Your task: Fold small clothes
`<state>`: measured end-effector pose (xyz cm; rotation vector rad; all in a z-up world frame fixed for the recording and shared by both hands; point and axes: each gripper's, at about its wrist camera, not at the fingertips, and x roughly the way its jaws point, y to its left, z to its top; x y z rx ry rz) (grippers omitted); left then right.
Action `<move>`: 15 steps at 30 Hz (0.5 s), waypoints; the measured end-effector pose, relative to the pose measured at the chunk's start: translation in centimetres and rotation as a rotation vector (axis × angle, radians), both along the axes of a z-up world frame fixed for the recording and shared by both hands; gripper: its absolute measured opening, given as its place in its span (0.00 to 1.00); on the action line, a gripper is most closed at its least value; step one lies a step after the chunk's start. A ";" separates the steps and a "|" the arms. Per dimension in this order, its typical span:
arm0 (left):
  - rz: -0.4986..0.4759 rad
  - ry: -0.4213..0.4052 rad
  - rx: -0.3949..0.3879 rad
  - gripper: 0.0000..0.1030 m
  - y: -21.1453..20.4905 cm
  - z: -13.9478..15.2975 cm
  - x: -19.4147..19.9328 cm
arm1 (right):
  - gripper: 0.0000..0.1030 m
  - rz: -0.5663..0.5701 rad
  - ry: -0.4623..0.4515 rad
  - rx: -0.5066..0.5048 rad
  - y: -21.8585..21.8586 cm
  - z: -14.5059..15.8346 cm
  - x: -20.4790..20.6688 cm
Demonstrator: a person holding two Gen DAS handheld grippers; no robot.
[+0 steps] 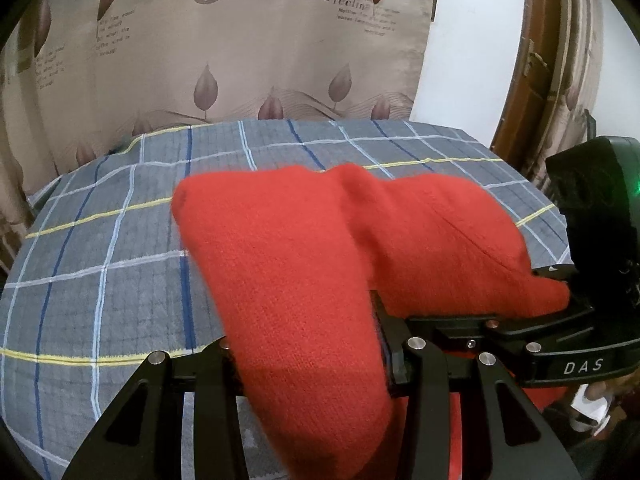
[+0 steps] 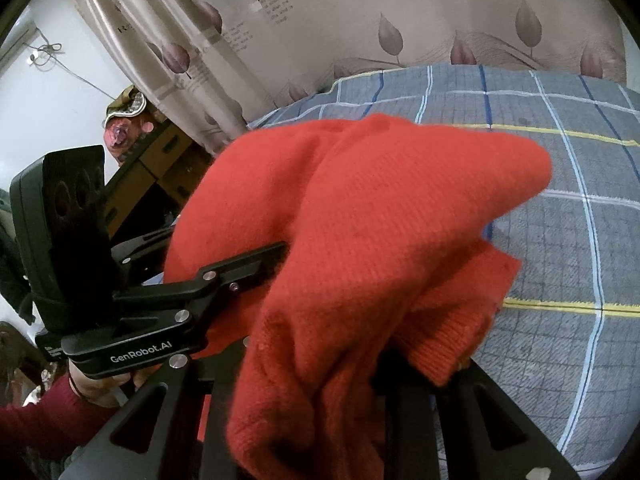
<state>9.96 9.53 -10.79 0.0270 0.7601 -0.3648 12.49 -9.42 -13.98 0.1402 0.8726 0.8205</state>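
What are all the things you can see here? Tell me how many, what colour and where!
Knitted garment: one, red, lifted over the bed, draped across both grippers.
Bedsheet: one, grey plaid with blue, white and yellow lines, covering the bed below.
Curtain: one, beige with brown leaf prints and lettering, behind the bed.
Wall: white, beside the curtain.
Door frame: one, brown wood, far right in the left wrist view.
Cardboard boxes: a few, brown, left of the bed in the right wrist view.
Left gripper: one, black, shut on the garment's edge.
Right gripper: one, black, shut on the garment's corner.
Person's sleeve: one, dark red, bottom left in the right wrist view.
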 end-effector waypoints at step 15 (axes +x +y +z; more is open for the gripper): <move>0.002 -0.009 0.041 0.42 0.2 -1.5 1.3 | 0.20 -0.019 0.004 0.014 0.5 -1.5 1.1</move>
